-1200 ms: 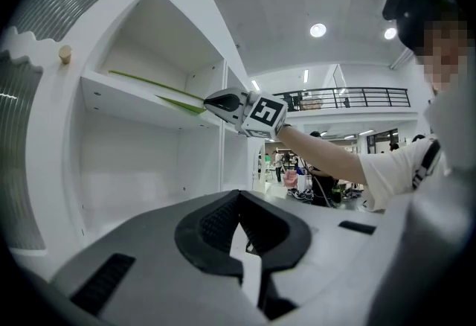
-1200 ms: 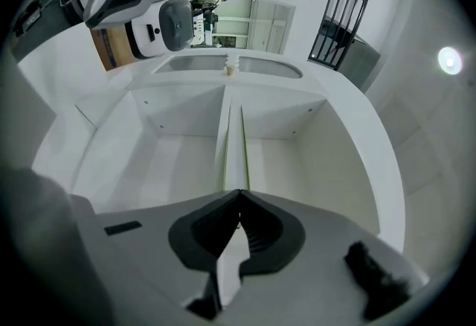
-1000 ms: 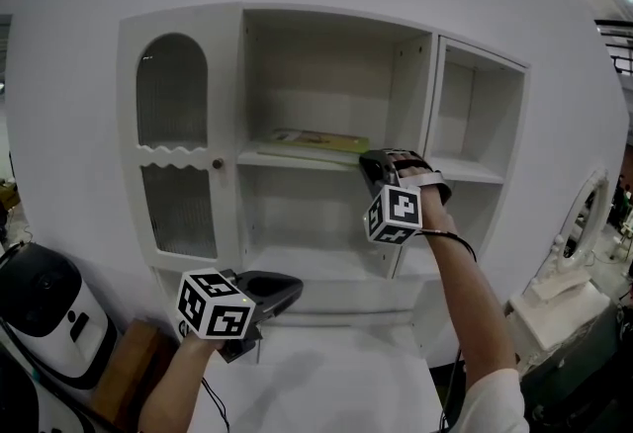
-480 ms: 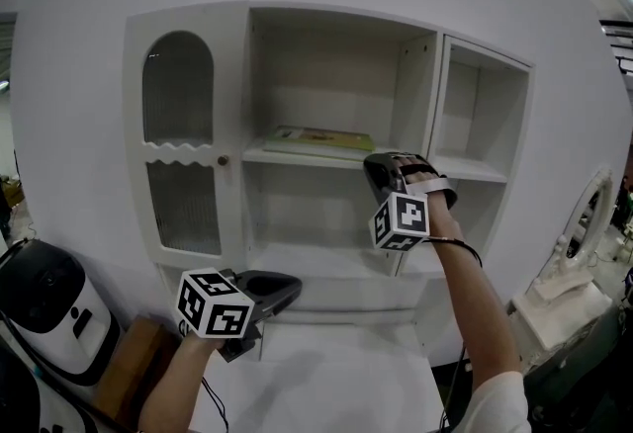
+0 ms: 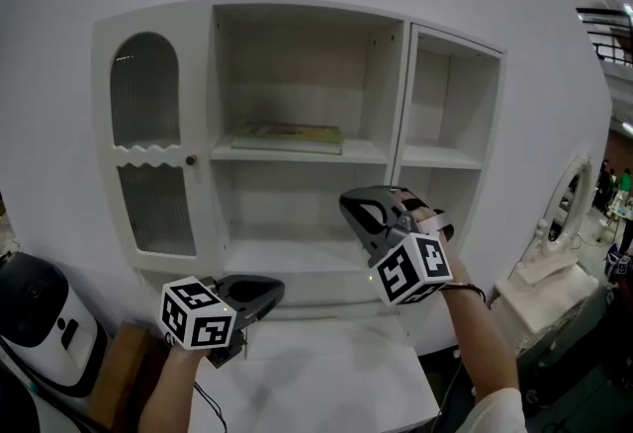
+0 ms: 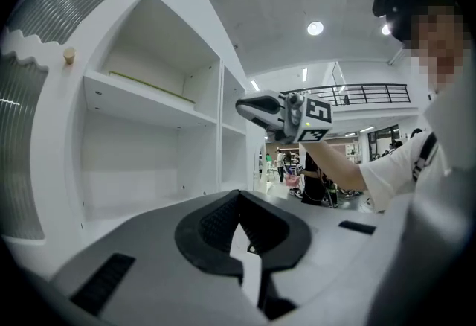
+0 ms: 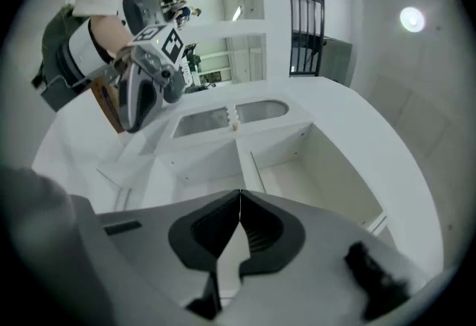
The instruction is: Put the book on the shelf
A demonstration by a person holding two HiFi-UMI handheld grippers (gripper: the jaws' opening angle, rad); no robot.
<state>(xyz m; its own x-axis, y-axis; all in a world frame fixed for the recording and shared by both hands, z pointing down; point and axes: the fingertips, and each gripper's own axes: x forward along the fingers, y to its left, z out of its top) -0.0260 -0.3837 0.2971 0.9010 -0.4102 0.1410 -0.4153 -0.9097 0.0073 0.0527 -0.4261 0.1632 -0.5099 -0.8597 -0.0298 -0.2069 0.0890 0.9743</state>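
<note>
A thin green-yellow book [image 5: 287, 135] lies flat on the middle shelf [image 5: 297, 153] of the white cabinet; in the left gripper view the book [image 6: 152, 88] shows as a thin edge. My right gripper [image 5: 347, 207] hangs in front of the lower compartment, below and to the right of the book, clear of it, with jaws shut and nothing in them [image 7: 240, 193]. My left gripper [image 5: 279, 289] is held low at the cabinet's base, jaws shut and nothing held [image 6: 239, 193]. Each gripper camera sees the other gripper: the right one [image 6: 242, 104], the left one [image 7: 136, 112].
The cabinet has an arched glass door [image 5: 145, 95] with a knob [image 5: 190, 160] on the left and a narrow open section [image 5: 435, 115] on the right. A white table [image 5: 326, 372] stands below. A white-and-black device [image 5: 40, 322] sits lower left, a white mirror frame [image 5: 559, 214] at right.
My right gripper has drawn back from the middle shelf's edge, down and toward me, rolling a little. The book stays on the shelf. The left gripper has kept still.
</note>
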